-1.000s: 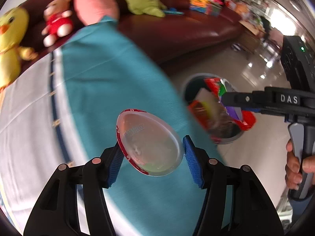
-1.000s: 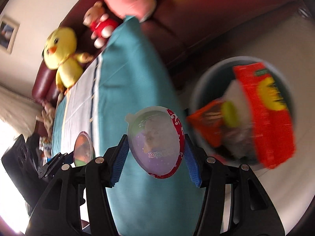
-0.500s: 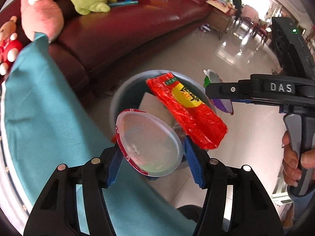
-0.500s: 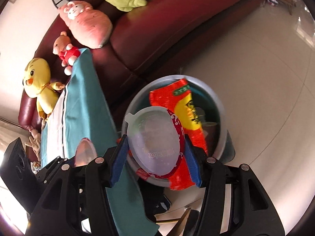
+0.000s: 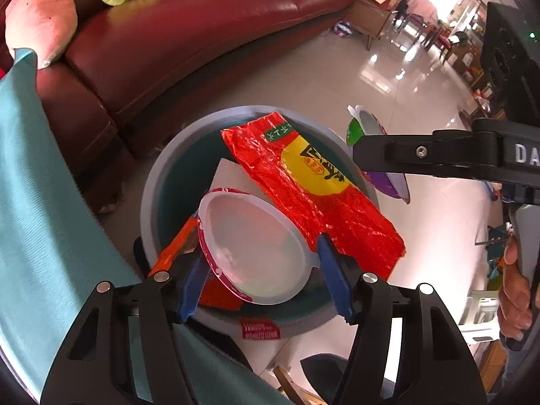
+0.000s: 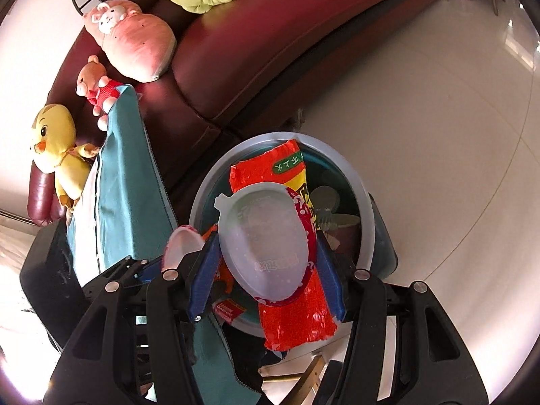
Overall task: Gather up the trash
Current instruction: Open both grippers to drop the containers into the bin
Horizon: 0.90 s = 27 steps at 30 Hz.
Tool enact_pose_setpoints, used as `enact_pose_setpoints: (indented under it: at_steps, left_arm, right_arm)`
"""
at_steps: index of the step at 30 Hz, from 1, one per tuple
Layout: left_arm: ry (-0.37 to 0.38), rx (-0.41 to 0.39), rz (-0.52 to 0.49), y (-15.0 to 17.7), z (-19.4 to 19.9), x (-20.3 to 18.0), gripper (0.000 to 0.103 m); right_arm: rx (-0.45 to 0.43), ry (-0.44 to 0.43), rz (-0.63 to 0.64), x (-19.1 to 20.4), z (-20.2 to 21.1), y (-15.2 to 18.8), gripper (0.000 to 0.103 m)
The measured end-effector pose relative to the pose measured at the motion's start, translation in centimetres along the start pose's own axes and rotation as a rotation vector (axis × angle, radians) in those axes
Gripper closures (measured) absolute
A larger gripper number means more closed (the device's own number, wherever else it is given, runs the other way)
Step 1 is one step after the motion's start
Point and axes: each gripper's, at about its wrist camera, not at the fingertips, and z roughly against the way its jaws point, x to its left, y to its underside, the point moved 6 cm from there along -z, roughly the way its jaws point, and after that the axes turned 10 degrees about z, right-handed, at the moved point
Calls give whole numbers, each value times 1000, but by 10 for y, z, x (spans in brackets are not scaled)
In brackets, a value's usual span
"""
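Left gripper (image 5: 260, 266) and right gripper (image 6: 266, 256) are each clamping a plastic lid (image 5: 253, 249) above the bin (image 5: 152, 185); the protruding red wrapper (image 5: 314, 185) risks deflecting drops outside.

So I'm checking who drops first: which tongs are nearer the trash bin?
Hard to separate. Left tongs hold a lid over the trash bin; right tongs hold theirs over it too.
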Motion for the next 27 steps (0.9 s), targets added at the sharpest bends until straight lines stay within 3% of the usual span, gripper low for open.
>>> enact_pose_setpoints:
  at_steps: [7, 11, 20, 23, 27]
  left_arm:
    - [-3, 27, 23, 1, -8, 9, 31]
    - [1, 6, 50, 5, 2, 17, 21]
    - [-9, -21, 100, 13, 23, 32, 19]
    - [-20, -35, 112, 16, 30, 36, 11]
    - [-28, -48, 104, 18, 36, 37, 10]
  right_arm:
    - [15, 6, 2, 1, -6, -6, 50]
    - [25, 2, 18, 6, -10, -7, 50]
    - [36, 2, 33, 15, -15, -3, 50]
    - [41, 8, 36, 17, -16, -2, 50]
    - [52, 18, 43, 20, -19, 1, 50]
